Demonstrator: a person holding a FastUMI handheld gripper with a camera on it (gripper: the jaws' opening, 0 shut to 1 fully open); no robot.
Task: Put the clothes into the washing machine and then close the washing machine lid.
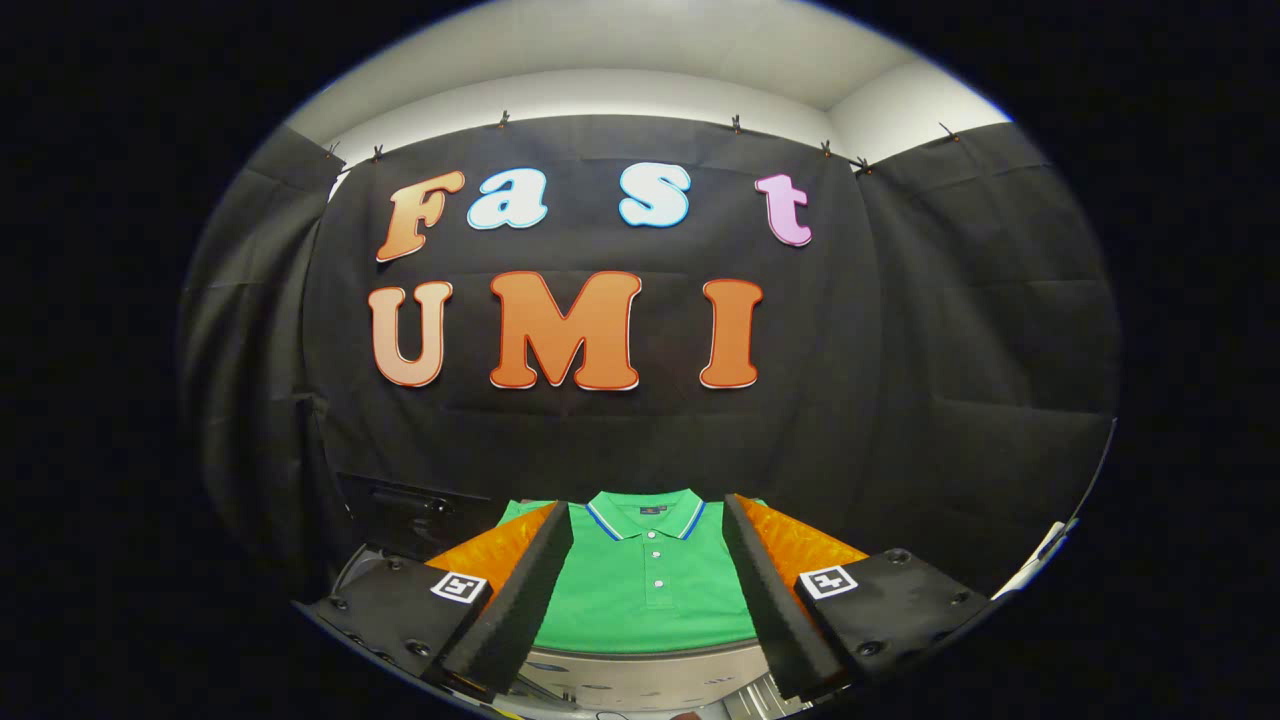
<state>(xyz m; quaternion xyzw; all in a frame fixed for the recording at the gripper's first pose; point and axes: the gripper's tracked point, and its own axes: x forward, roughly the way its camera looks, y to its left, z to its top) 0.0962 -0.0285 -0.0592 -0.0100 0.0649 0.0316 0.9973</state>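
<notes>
Tongs spread apart, folded green polo shirt lying beyond, collar pointing away toward the wall

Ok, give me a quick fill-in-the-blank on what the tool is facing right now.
1. The polo shirt ahead is ____ in colour.
2. The tool has its fingers ____, apart from each other.
3. The shirt shows ____ the two fingers.
4. The shirt's collar points toward the booth's ____.

Missing words: green; open; between; wall

Fingers: you see a square black-and-white coded marker on each, no readable words.
Green polo shirt: its collar label is too small for you to read.
</notes>
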